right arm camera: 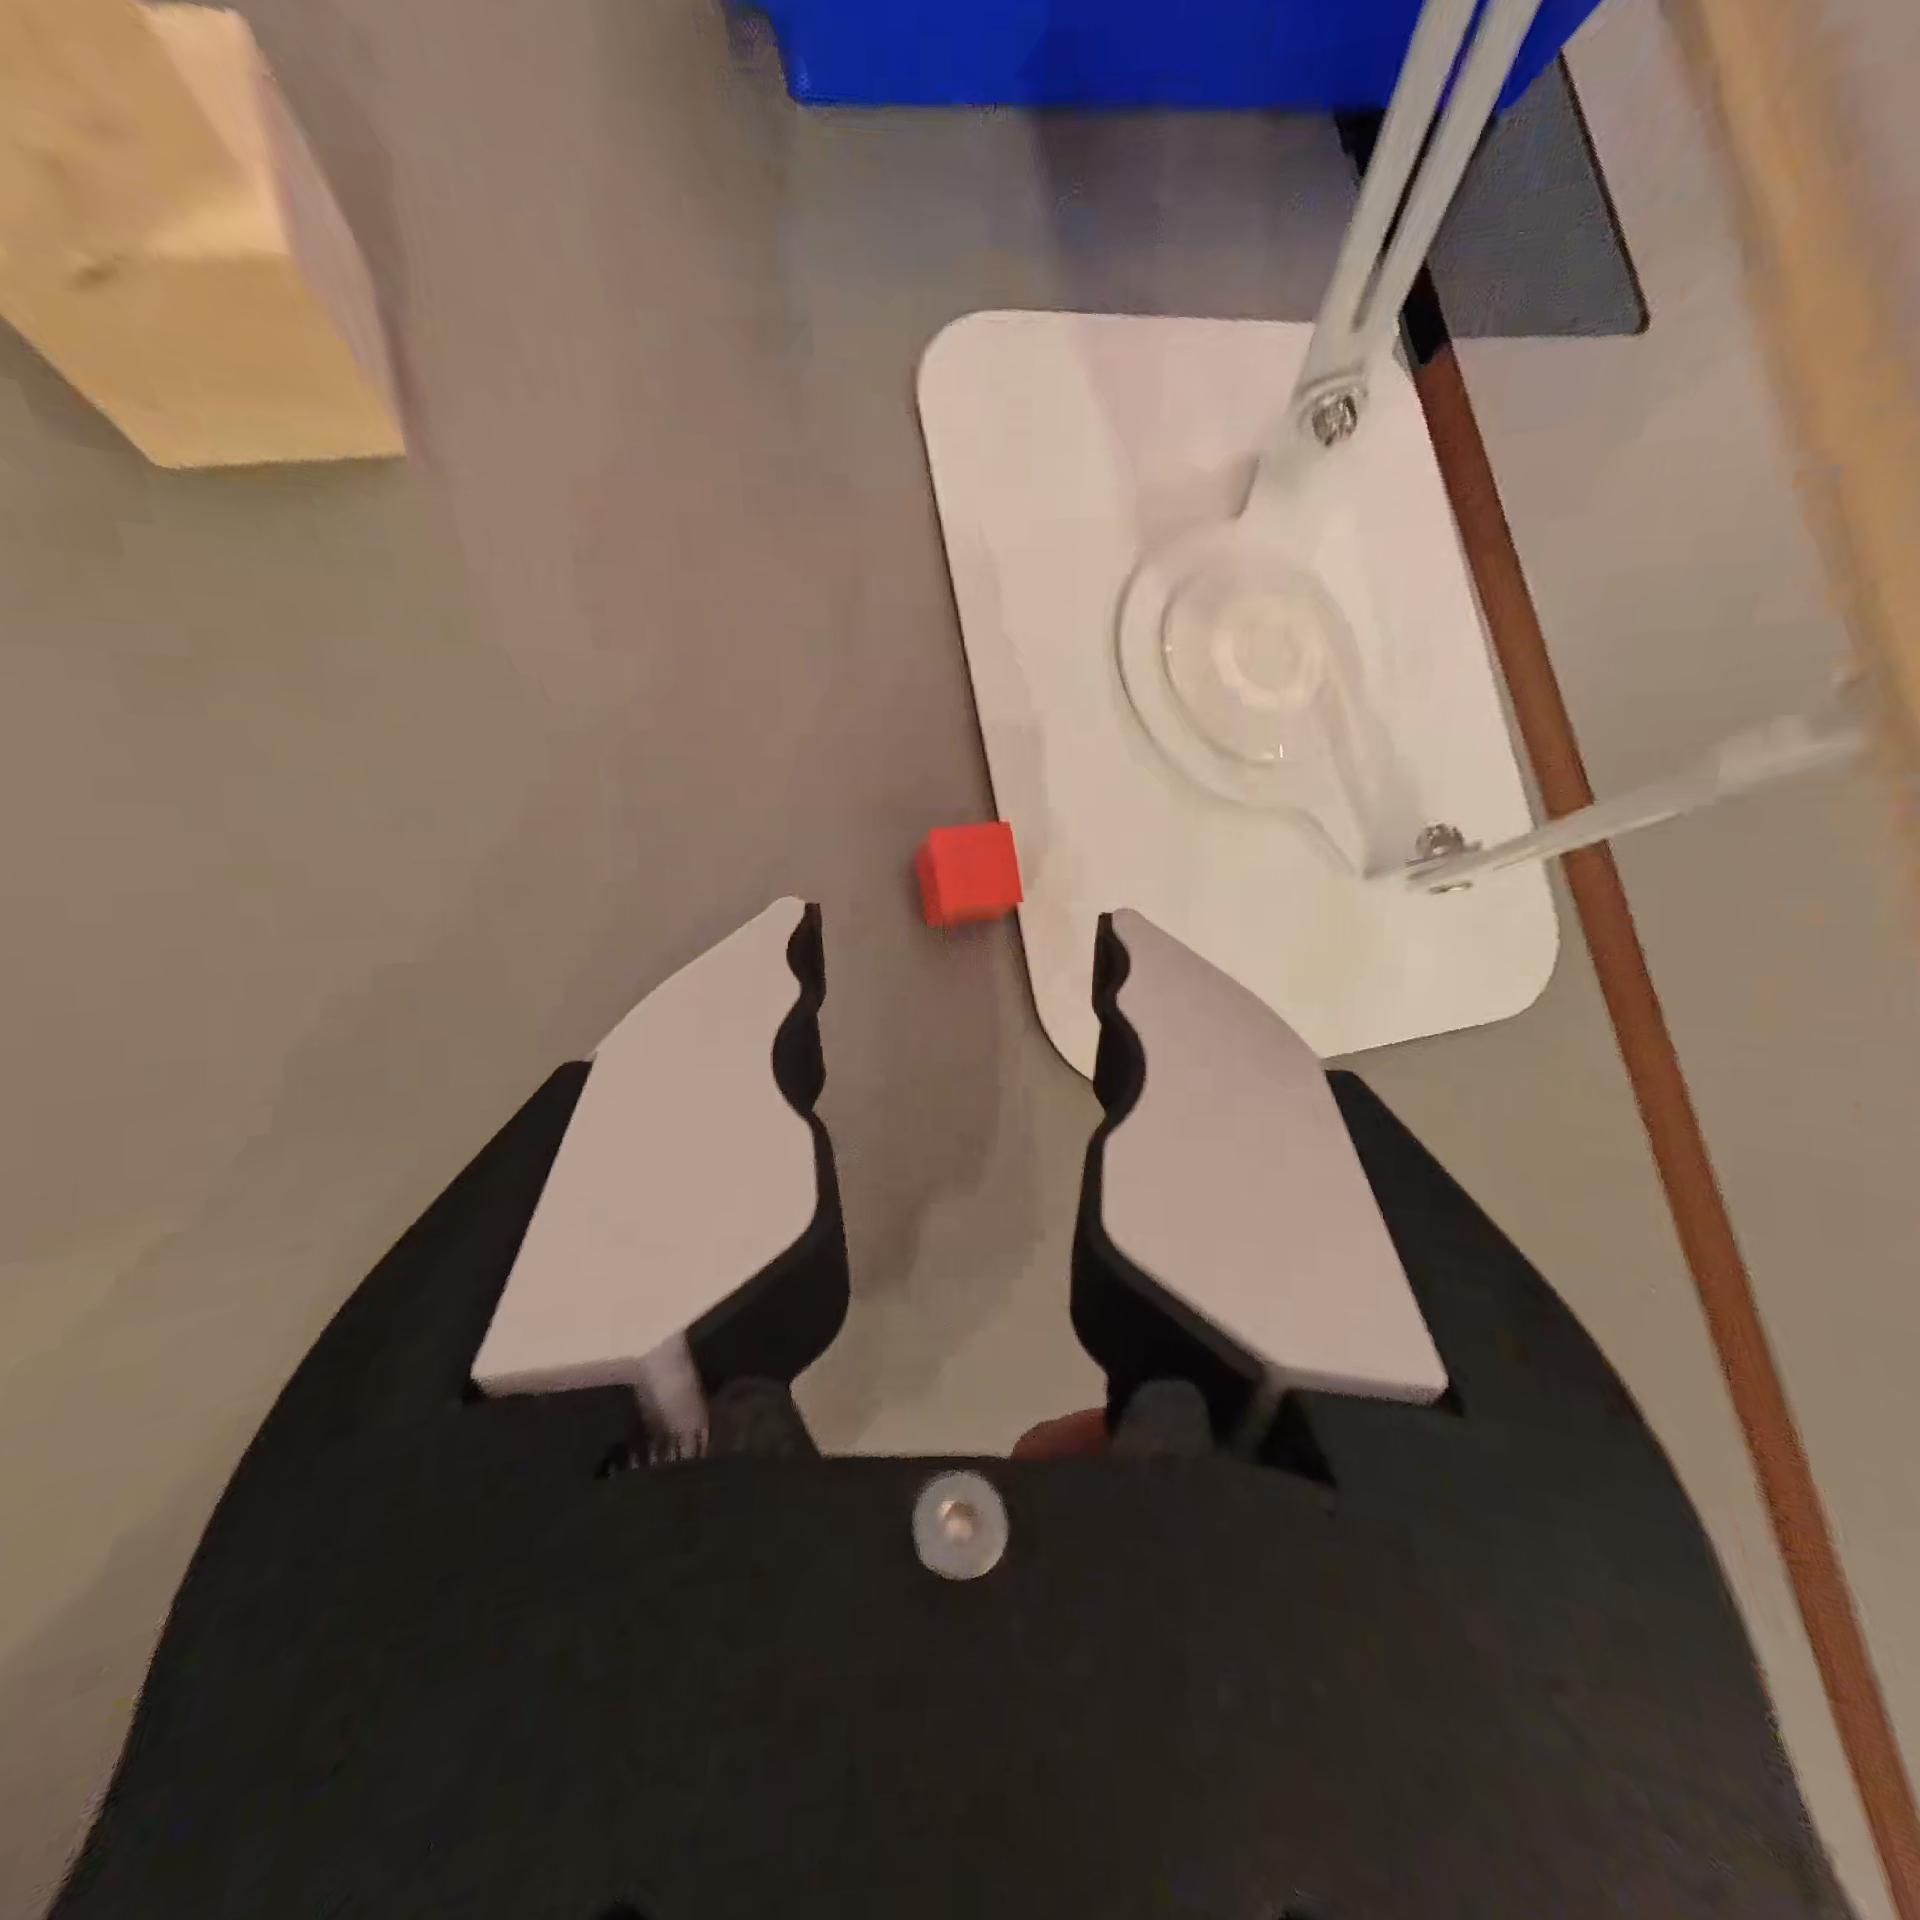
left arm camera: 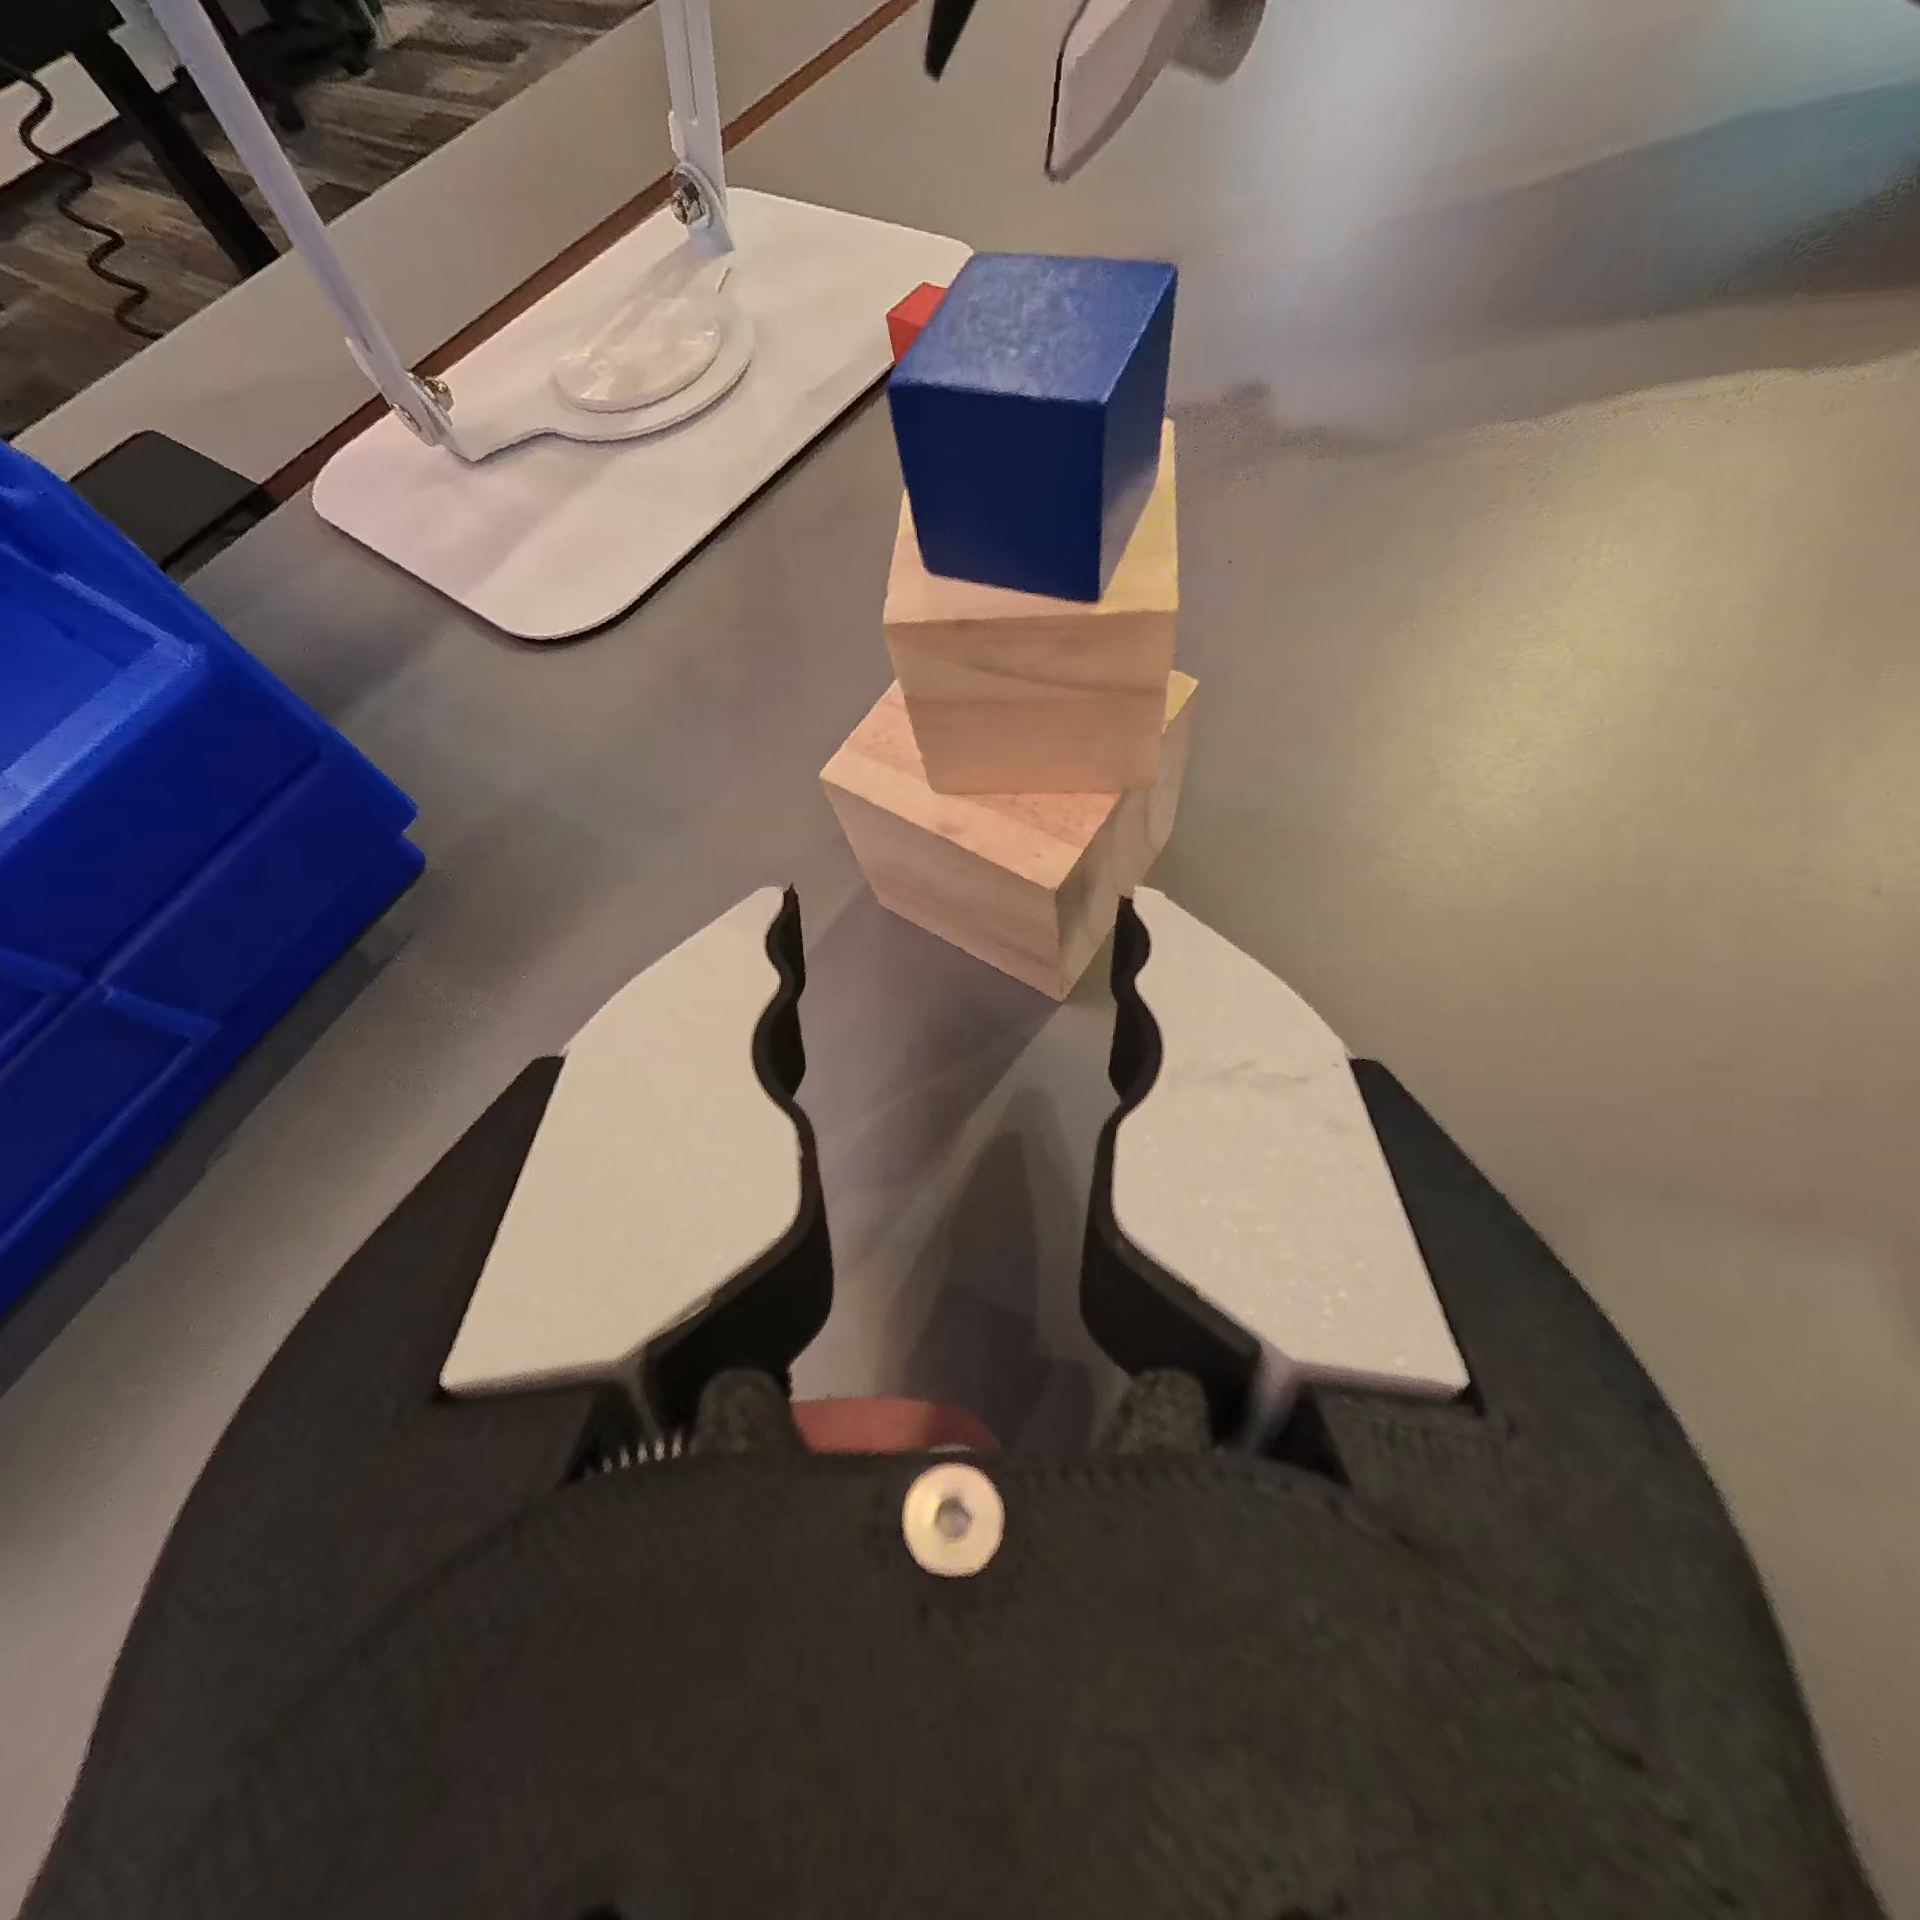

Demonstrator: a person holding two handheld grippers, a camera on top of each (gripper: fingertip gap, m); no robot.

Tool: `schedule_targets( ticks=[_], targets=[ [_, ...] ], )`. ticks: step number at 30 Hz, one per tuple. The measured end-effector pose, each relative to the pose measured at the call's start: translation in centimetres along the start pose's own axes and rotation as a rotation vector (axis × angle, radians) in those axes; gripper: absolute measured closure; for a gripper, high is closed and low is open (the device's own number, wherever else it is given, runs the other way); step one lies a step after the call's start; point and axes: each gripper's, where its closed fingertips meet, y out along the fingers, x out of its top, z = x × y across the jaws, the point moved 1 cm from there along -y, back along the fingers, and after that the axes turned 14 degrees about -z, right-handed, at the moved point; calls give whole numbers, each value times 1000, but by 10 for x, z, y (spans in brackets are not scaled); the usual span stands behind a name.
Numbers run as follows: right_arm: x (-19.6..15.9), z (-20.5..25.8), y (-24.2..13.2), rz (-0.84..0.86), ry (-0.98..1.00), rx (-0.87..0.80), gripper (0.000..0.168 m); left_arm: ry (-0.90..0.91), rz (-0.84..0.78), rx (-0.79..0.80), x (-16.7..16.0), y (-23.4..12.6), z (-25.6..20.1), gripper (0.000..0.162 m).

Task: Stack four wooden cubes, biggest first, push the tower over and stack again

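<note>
In the left wrist view a tower of three cubes stands on the grey table: a large plain wood cube (left arm camera: 997,873) at the bottom, a smaller plain wood cube (left arm camera: 1029,675) on it, and a blue cube (left arm camera: 1029,426) on top. My left gripper (left arm camera: 956,914) is open and empty, just in front of the bottom cube. A small red cube (right arm camera: 968,871) lies on the table beside the white lamp base (right arm camera: 1226,665); it peeks out behind the tower (left arm camera: 914,317). My right gripper (right arm camera: 956,920) is open and empty, high above the red cube; it shows above the tower (left arm camera: 1039,83).
A blue plastic bin (left arm camera: 156,831) stands at the left. The white lamp base (left arm camera: 644,436) with its white arm (left arm camera: 291,218) sits behind the tower near the table's far edge. A wood block's corner (right arm camera: 177,239) shows at upper left of the right wrist view. The gap from one gripper's tips to the other's is roughly 25 centimeters. My left tips are about 25 centimeters from the small red cube (right arm camera: 968,871), my right tips only 5 centimeters.
</note>
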Motion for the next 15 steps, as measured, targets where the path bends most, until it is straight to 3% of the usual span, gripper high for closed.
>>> schedule_targets(
  ticks=[3, 11, 15],
  targets=[
    [-15, -1, 22, 27, -33, 0, 111, 4, 6, 8, -1, 0, 1, 106],
    [-22, 4, 56, 112, 17, 55, 142, 0, -1, 10, 0, 0, 1, 106],
    [37, 35, 42, -51, 3, 140, 146, 2, -14, 27, 1, -5, 4, 105]
  ],
)
